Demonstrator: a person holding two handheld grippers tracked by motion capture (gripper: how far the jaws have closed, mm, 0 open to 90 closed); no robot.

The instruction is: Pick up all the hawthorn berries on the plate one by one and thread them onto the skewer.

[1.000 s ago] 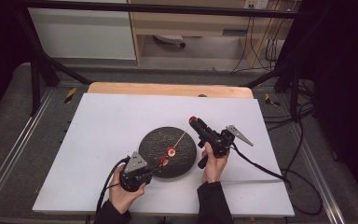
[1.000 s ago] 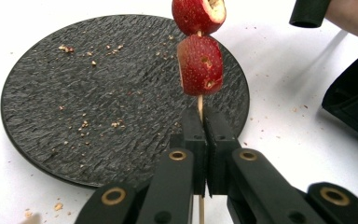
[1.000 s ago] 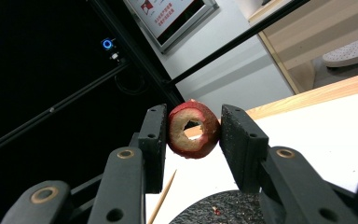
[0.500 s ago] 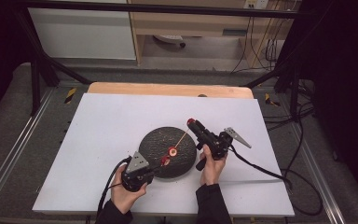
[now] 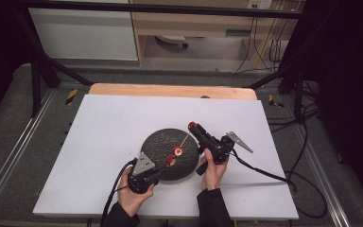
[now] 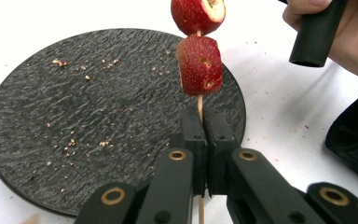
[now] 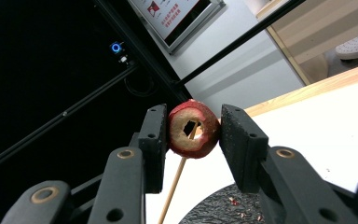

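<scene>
Your left gripper (image 6: pixel 204 135) pinches the thin wooden skewer (image 6: pixel 199 105) near its lower end, jaws pressed together on it; below them the stick is cut off by the frame edge. From the high view that gripper (image 5: pixel 157 169) sits at the near rim of the black plate (image 5: pixel 156 142), with your left hand (image 5: pixel 133 196) just behind it. Two red fruit pieces are already threaded on the skewer: the lower piece (image 6: pixel 199 65) hangs over the plate's right half, and the upper piece (image 6: pixel 197 14) is cut off at the top of the left gripper view. The plate (image 6: pixel 74 107) carries nothing but scattered crumbs (image 6: pixel 67 144), and its near edge is hidden behind your jaws.

Your right gripper (image 7: pixel 193 130) clamps a hollowed red fruit ring (image 7: pixel 193 129) between its pads, the pads touching both sides of the ring. The skewer's tip (image 7: pixel 191 130) shows through the ring's hole; whether it touches the inner wall is hard to make out. From above, this gripper (image 5: pixel 194 127) is just off the plate's right rim, and the ring is only a small red spot there. Your right hand (image 5: pixel 212 165) lies beside the plate on the white tabletop (image 5: pixel 104 118).

Left of the plate and beyond it, the tabletop lies open up to the wooden strip (image 5: pixel 170 90) at the far edge.
</scene>
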